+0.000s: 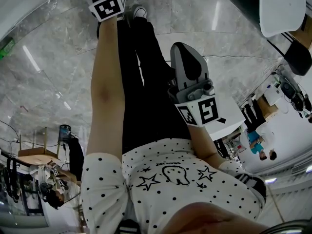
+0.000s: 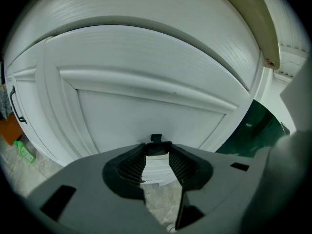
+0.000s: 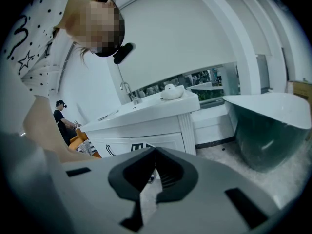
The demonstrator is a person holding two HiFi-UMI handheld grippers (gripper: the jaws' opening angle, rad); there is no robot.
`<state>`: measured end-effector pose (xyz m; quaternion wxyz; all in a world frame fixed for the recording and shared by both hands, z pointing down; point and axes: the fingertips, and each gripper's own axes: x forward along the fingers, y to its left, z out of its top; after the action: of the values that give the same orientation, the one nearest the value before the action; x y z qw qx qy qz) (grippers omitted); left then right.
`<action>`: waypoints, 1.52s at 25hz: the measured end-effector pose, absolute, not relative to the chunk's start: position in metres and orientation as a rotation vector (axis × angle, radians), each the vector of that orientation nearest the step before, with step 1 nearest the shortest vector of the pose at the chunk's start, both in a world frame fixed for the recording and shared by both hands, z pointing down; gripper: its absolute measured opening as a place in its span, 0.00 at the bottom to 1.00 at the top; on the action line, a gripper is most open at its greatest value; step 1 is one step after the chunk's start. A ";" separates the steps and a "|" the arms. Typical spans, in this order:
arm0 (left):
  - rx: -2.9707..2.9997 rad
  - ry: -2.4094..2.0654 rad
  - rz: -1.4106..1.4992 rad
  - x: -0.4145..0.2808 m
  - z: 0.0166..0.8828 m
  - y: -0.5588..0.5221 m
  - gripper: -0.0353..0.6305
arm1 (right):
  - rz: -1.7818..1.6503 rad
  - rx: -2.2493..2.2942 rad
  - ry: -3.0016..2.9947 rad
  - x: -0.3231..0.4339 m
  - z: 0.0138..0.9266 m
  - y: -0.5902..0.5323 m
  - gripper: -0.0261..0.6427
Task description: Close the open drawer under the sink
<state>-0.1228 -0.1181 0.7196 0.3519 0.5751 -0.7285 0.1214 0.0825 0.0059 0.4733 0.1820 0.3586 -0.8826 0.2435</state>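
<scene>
Right in front of the left claw [image 2: 156, 149] is the white drawer [image 2: 146, 106] front, so close that it fills almost the whole view. The two jaws are only a little apart, and they pinch a small black handle [image 2: 156, 139] at their tips. I cannot tell how far out the drawer sits. Far off to that claw's left is a thin black pull [image 2: 14, 106] on another white panel. The right claw [image 3: 155, 152] is held back by the person's legs, its jaws pressed together with nothing between them. Well ahead of it stands the white sink cabinet [image 3: 146, 130] with a tap [image 3: 127, 90] on top. To the right of that is a dark green tub [image 3: 268, 135].
</scene>
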 end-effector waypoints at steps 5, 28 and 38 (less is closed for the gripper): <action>1.505 -1.887 0.310 -0.119 0.717 -0.113 0.27 | 0.688 1.014 -2.494 0.080 0.474 0.005 0.06; 1.593 -2.005 0.271 -0.132 0.628 -0.092 0.07 | 0.634 1.017 -2.551 0.060 0.428 -0.003 0.06; 1.586 -1.980 0.290 -0.126 0.607 -0.081 0.06 | 0.593 0.974 -2.546 0.057 0.412 -0.012 0.06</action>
<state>-0.1256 -0.0814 0.6066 0.2900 0.5943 -0.7422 0.1087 0.0573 -0.0115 0.4125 0.1752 0.3437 -0.8985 0.2094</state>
